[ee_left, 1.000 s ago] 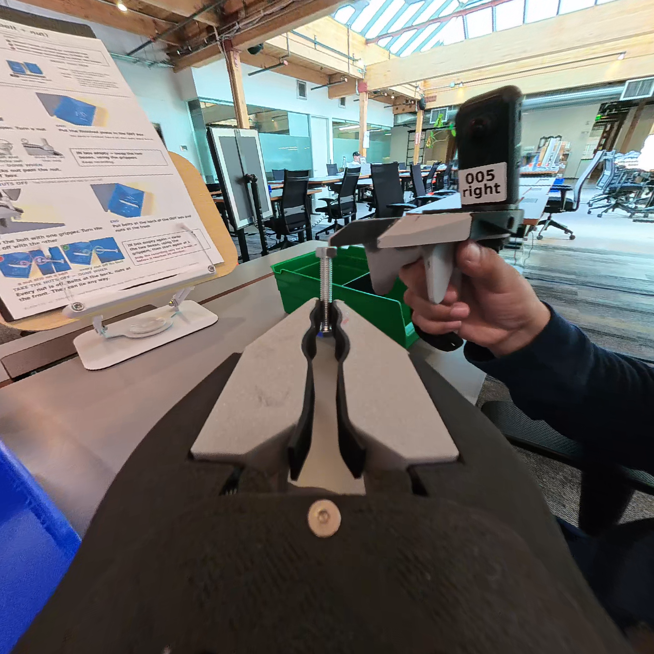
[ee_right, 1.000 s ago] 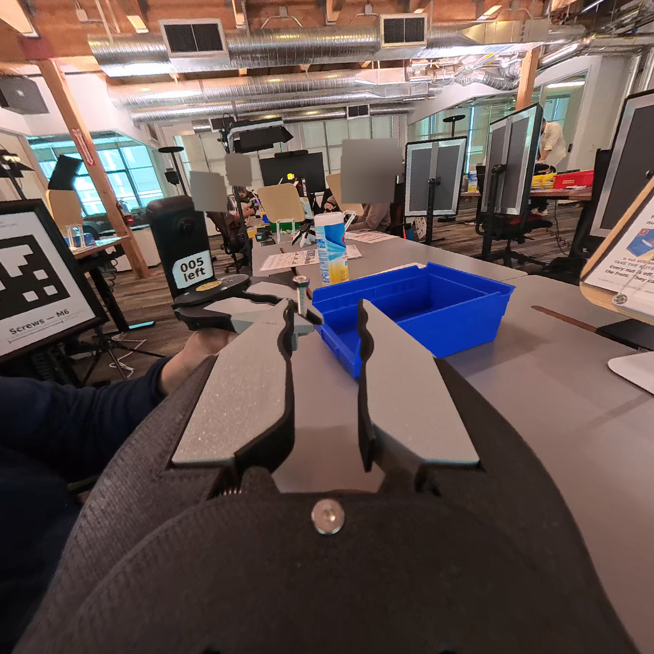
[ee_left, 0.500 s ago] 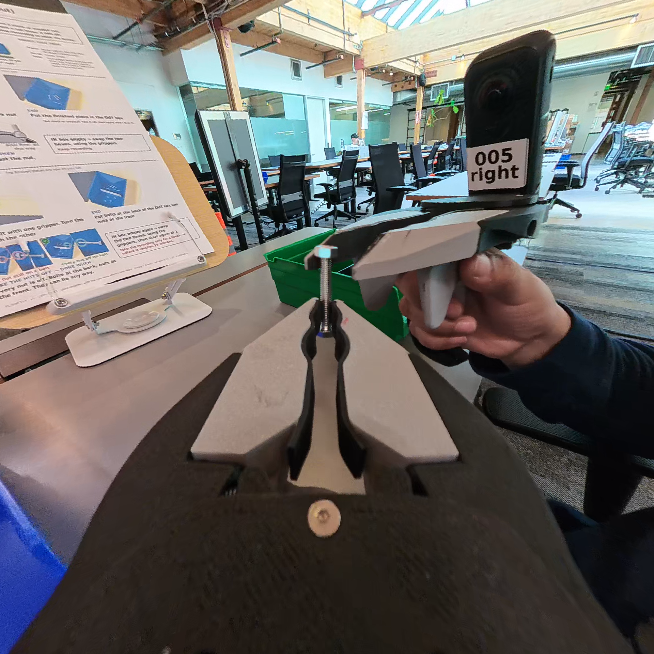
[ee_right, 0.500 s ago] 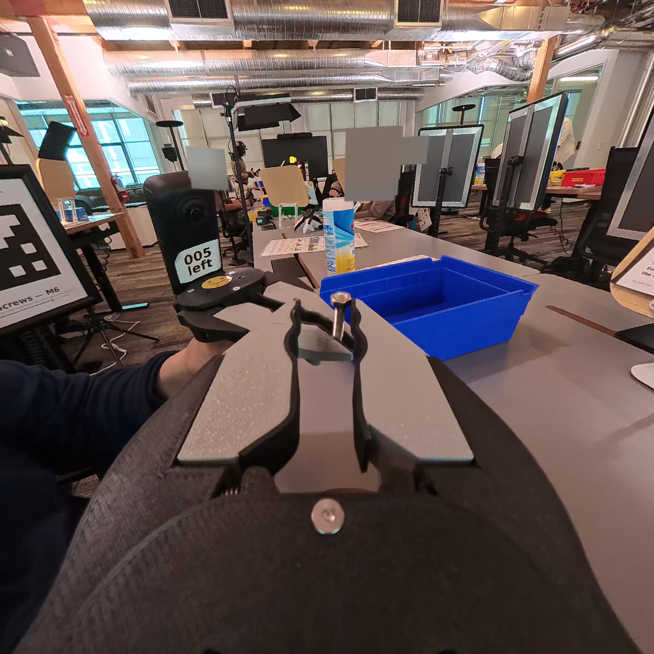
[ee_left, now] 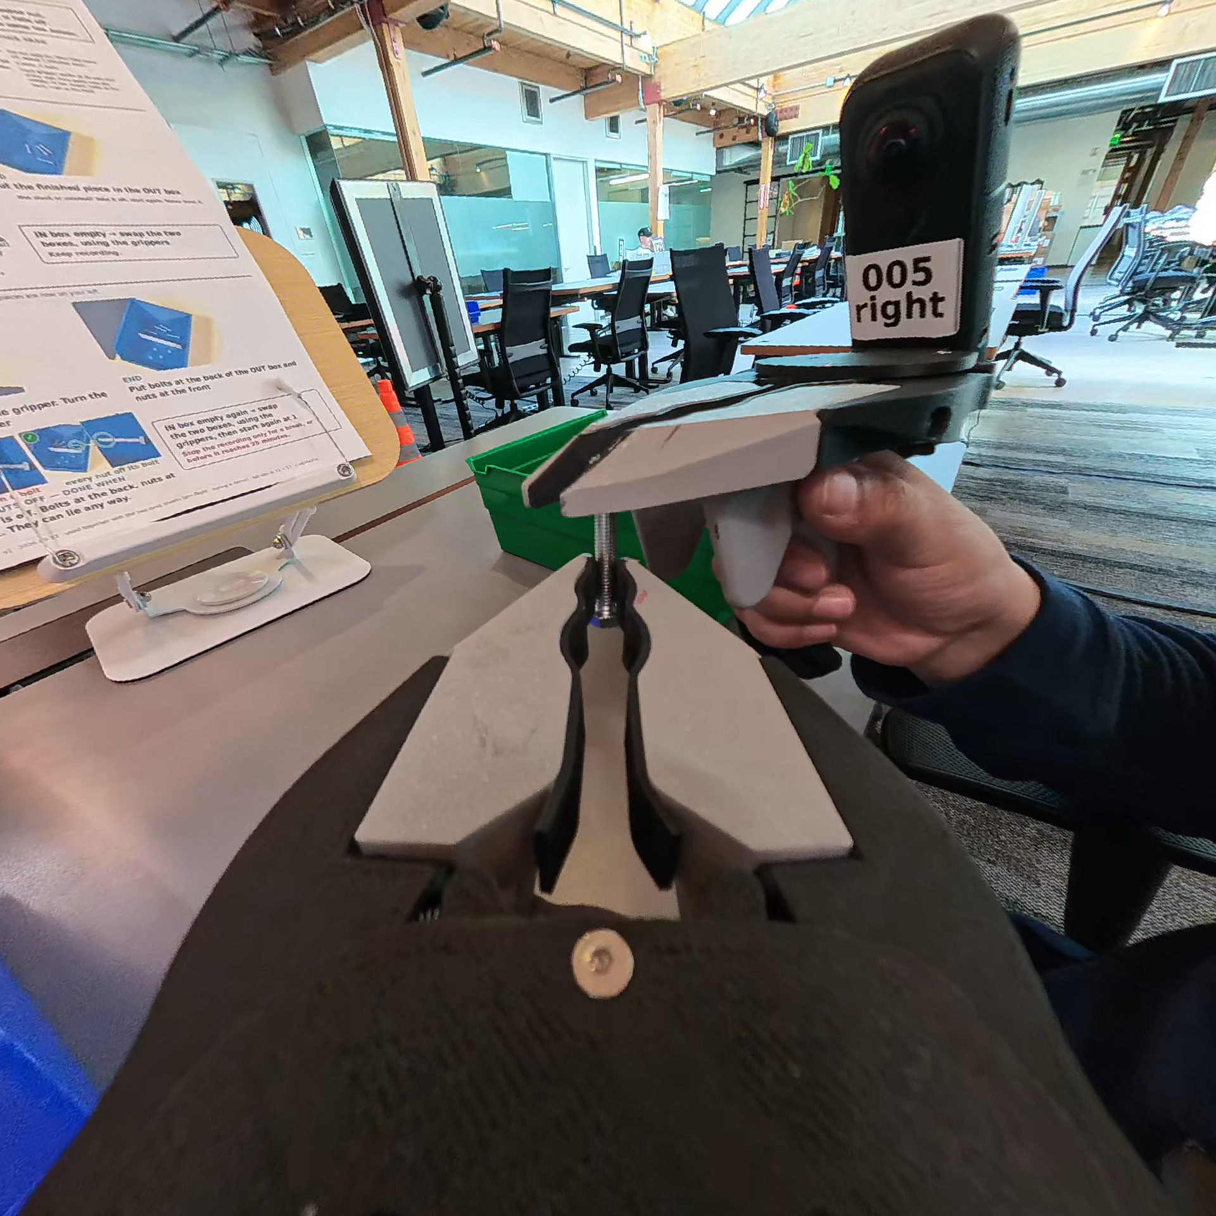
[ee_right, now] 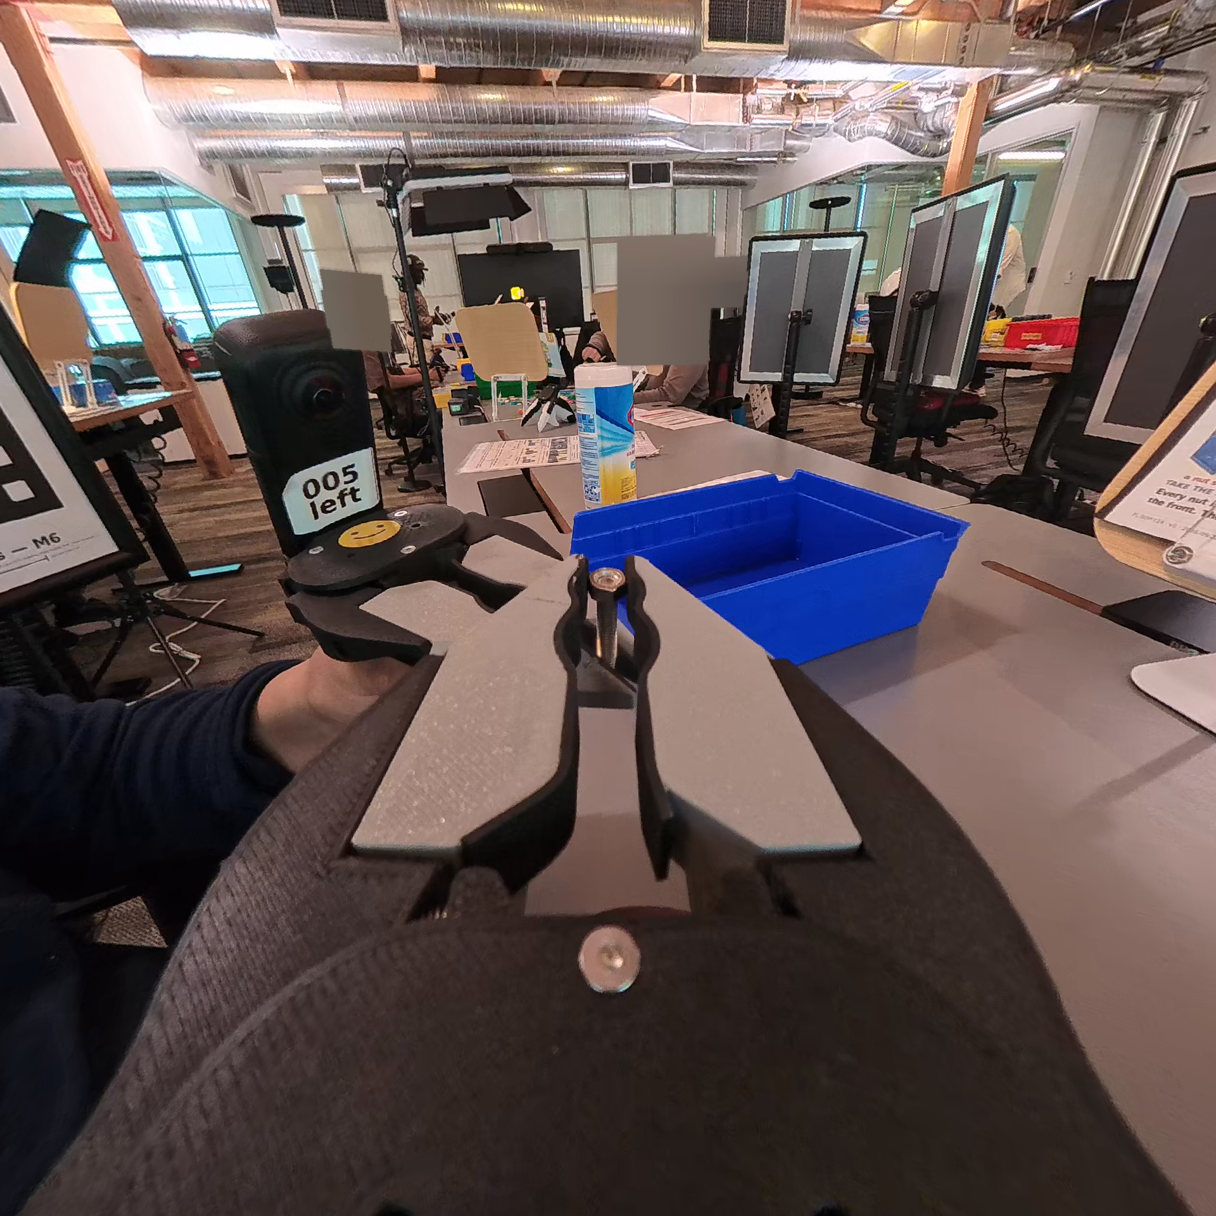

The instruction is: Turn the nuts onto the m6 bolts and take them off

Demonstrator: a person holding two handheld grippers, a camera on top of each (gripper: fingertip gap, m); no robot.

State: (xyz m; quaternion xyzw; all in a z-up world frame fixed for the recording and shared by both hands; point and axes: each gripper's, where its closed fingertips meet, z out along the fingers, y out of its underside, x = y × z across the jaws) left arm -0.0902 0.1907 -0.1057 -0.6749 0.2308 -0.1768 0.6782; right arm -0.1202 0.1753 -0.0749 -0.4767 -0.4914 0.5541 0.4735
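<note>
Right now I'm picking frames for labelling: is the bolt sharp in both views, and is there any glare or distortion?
Left wrist view: bolt is fairly sharp, its head hidden by the right tongs; skylights are blown out. Right wrist view: bolt head is crisp with a small highlight; wide-angle bending curves the room edges.

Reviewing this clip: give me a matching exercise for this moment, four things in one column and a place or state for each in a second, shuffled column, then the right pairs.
Things:
1. bolt
2. blue bin
3. green bin
4. left claw

Places or states:
A. on the table behind the right claw, in the left wrist view
B. upright, its lower end clamped, its head between the right claw's fingers
C. shut on the bolt's lower end
D. on the table, nothing showing inside, in the right wrist view

Pairs: 1-B, 2-D, 3-A, 4-C
</note>
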